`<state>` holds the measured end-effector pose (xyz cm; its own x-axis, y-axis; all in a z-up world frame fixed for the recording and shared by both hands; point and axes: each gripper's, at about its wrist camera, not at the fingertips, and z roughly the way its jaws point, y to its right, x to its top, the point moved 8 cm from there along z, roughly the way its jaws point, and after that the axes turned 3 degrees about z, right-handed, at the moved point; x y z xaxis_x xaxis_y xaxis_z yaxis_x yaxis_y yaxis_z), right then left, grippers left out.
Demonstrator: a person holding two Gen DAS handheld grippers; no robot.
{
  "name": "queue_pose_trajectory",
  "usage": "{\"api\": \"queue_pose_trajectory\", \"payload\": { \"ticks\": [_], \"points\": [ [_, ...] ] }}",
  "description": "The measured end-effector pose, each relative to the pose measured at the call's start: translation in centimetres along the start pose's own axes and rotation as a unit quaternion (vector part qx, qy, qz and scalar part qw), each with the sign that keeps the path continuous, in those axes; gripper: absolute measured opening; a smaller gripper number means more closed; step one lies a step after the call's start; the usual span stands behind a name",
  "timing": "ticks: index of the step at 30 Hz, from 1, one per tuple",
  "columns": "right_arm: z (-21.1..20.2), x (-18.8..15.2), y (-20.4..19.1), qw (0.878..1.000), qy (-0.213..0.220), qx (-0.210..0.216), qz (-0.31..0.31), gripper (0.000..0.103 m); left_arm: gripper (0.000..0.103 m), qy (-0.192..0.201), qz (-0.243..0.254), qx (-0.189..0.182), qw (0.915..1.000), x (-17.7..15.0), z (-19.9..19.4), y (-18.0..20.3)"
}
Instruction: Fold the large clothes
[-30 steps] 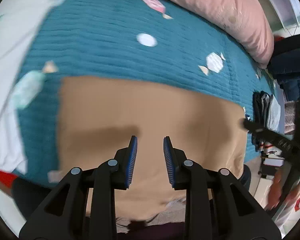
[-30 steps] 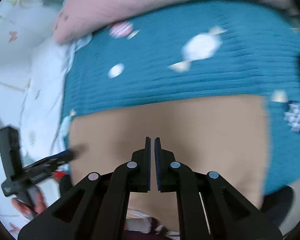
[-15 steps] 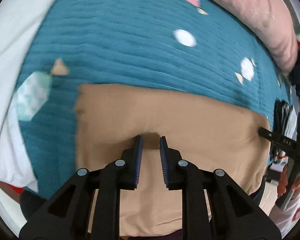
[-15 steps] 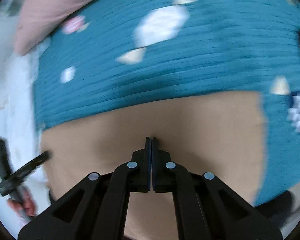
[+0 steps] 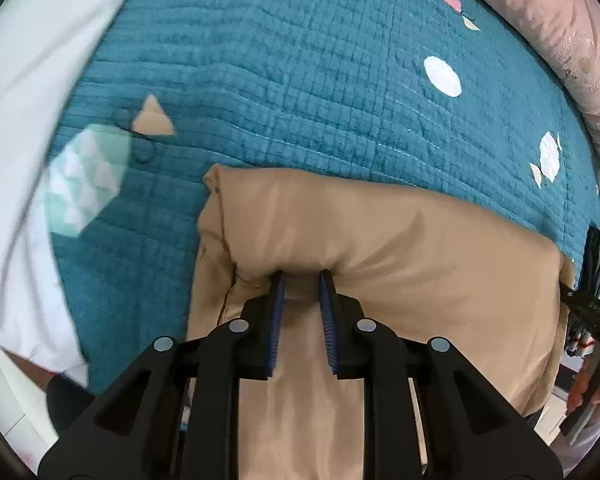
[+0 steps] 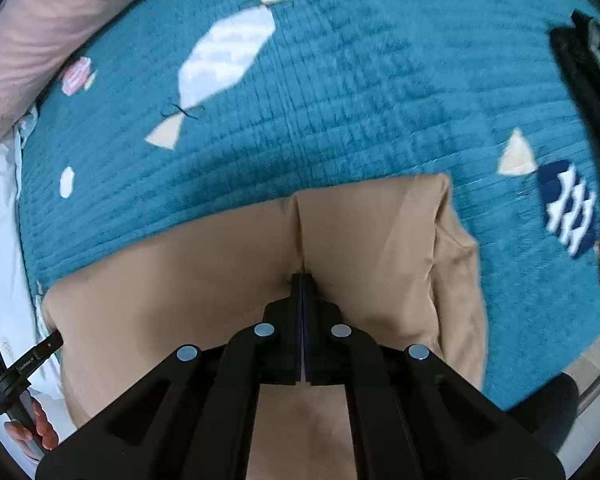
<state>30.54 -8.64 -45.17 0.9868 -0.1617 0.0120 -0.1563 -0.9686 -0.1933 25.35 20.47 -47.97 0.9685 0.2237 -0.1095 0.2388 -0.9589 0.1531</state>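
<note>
So the tan garment [image 5: 400, 264] is spread over the lower half of the left wrist view, lying on the teal quilt [image 5: 300, 80] that fills the upper middle of the frame. The left gripper [image 5: 302, 280] sits bottom centre with its blue-lined fingers [image 5: 277, 312] a modest gap apart, tips tucked in under a puffy rolled-over fold of the tan cloth; fabric lies between them, but they don't look squeezed onto it. In the right wrist view the same garment [image 6: 180, 280] takes up the lower centre, and the right gripper [image 6: 302, 280] has its fingers pressed together with basically no gap, right at the foot of a crease that runs up the cloth from the tips. I can't really tell if there's a pinch of fabric trapped in there or not, the tips hide it. The folded corner bulges up at centre right of that frame. A pink pillow [image 6: 40, 20] sits in the upper left of the right view, white bedding [image 5: 28, 100] runs down the left edge of the left view, and a dark stack of clothes [image 6: 588, 92] is at the right edge of the right view.
</note>
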Motion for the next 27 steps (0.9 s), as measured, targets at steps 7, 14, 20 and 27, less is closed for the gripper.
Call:
{"api": "queue_pose_trajectory", "payload": {
  "ticks": [7,14,20,27],
  "points": [
    [-7.2,-1.0,-0.7,0.995,0.059,0.079,0.009,0.058,0.063,0.056,0.014,-0.009,0.9983,-1.0,-5.3,3.1],
    [-10.5,-3.5,1.0,0.993,0.107,0.050,-0.007,0.084,0.063,0.062,0.069,-0.051,0.9943,-2.6,-6.9,11.7],
    [-9.1,-6.3,5.9,0.996,0.082,0.022,0.025,0.084,0.042,-0.001,0.094,-0.061,0.9936,-3.7,-2.0,18.0],
    [-8.1,-7.8,8.7,0.996,0.065,0.025,0.054,0.084,0.020,-0.043,0.071,-0.022,0.9963,-2.8,3.2,18.5]
  ]
}}
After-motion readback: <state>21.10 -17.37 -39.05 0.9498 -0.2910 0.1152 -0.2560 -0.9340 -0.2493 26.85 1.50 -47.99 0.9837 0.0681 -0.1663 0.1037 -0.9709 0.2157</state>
